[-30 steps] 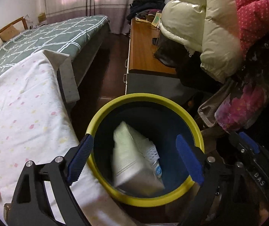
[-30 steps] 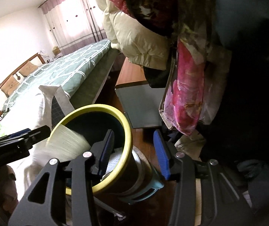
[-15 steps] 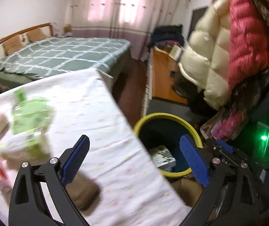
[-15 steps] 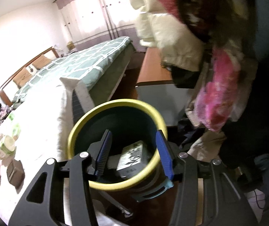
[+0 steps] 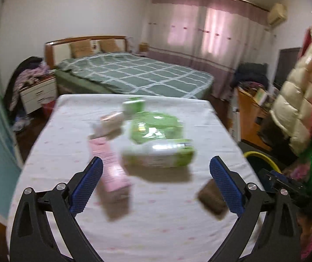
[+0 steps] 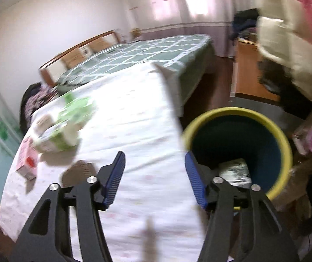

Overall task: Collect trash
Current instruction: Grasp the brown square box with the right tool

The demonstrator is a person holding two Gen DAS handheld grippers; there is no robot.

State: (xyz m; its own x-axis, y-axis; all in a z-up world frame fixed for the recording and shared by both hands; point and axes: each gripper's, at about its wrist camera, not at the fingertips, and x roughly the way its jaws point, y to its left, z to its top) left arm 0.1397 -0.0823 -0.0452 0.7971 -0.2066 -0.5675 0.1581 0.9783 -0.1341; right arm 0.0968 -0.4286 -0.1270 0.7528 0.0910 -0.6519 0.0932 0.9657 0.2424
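My left gripper (image 5: 156,183) is open and empty above a white-clothed table (image 5: 156,229). Between and beyond its fingers lie a green tissue pack (image 5: 158,152), a pink carton (image 5: 110,168), a green bag (image 5: 156,126) and a brown packet (image 5: 212,198). My right gripper (image 6: 154,179) is open and empty over the table edge (image 6: 134,131). The yellow-rimmed dark bin (image 6: 236,148) stands on the floor to its right, with a white packet (image 6: 234,170) inside. The green tissue pack (image 6: 57,135) and pink carton (image 6: 25,159) lie far left.
A bed with a green checked cover (image 5: 134,74) stands beyond the table. A wooden cabinet (image 5: 252,113) and hanging puffy coats (image 5: 298,98) are to the right. A bedside drawer unit (image 5: 37,93) with clothes is at the far left.
My left gripper swung left from over the bin to face the table and its trash items. My right gripper also turned left, away from the bin. A packet now lies in the bin.
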